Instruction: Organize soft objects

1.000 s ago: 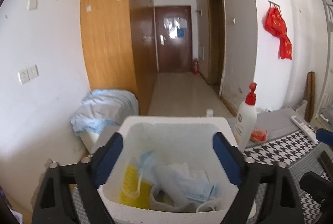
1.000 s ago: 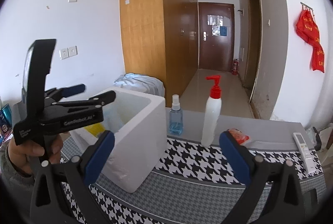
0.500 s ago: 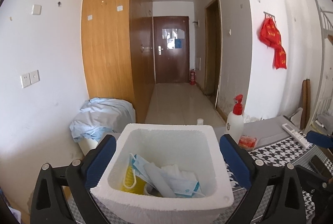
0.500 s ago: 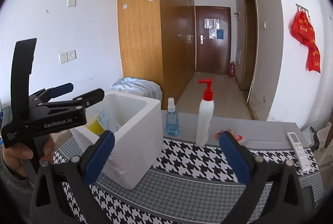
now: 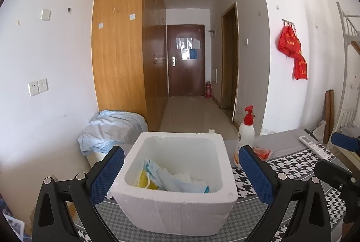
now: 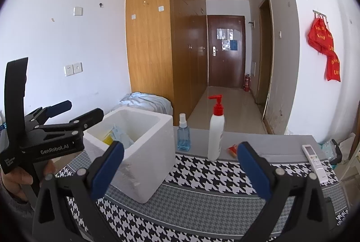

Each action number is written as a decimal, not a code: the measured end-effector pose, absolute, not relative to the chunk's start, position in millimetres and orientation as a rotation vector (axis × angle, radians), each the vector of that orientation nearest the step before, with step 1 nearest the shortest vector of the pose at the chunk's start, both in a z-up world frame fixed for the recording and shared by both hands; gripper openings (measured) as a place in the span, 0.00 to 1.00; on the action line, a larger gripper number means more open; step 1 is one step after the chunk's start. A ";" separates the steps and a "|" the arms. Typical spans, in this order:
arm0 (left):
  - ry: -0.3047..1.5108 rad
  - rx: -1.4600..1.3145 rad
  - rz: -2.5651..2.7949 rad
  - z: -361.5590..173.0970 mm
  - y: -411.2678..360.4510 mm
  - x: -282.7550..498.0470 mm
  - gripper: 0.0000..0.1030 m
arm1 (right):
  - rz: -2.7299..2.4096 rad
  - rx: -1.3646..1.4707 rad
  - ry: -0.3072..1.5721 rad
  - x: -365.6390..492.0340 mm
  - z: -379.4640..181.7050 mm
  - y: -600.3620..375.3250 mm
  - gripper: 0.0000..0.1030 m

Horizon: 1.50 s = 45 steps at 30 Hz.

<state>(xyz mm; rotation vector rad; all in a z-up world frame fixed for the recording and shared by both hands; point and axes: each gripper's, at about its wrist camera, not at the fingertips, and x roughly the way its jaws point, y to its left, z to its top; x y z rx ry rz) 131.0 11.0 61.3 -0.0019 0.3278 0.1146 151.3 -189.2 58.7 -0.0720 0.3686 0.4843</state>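
A white foam box (image 5: 175, 208) stands on the houndstooth tablecloth (image 6: 202, 174). Inside it lie blue face masks (image 5: 171, 179), a yellow item (image 5: 144, 180) and white tissue. My left gripper (image 5: 180, 176) is open and empty, its blue pads either side of the box, held back from it. It also shows in the right wrist view (image 6: 67, 113), above the box's left side. The box shows there too (image 6: 144, 163). My right gripper (image 6: 180, 167) is open and empty, above the cloth to the right of the box.
A white pump bottle with a red top (image 6: 216, 131), a blue spray bottle (image 6: 183, 136), a small red packet (image 6: 234, 148) and a white remote (image 6: 313, 158) stand along the table's far side. A bin draped in blue cloth (image 5: 112, 129) sits beyond the table's left edge.
My left gripper has drawn back and up from the box, so the whole box now shows. My right gripper has pulled back slightly. Both stay open.
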 end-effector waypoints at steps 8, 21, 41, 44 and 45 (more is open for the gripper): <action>0.301 0.007 0.117 65.7 4.7 108.4 0.99 | 0.487 -0.068 0.343 135.3 65.5 -194.5 0.99; 0.266 0.017 0.113 67.5 -9.6 70.9 0.99 | 0.496 -0.064 0.302 103.7 70.6 -205.0 0.99; 0.222 -0.006 0.134 48.5 -12.4 16.6 0.99 | 0.497 -0.056 0.247 60.2 47.8 -211.3 0.99; 0.213 -0.015 0.142 43.9 -12.5 9.7 0.99 | 0.491 -0.065 0.241 56.4 44.7 -211.4 0.99; 0.213 -0.015 0.140 41.8 -14.3 7.9 0.99 | 0.491 -0.065 0.240 55.1 43.8 -211.5 0.99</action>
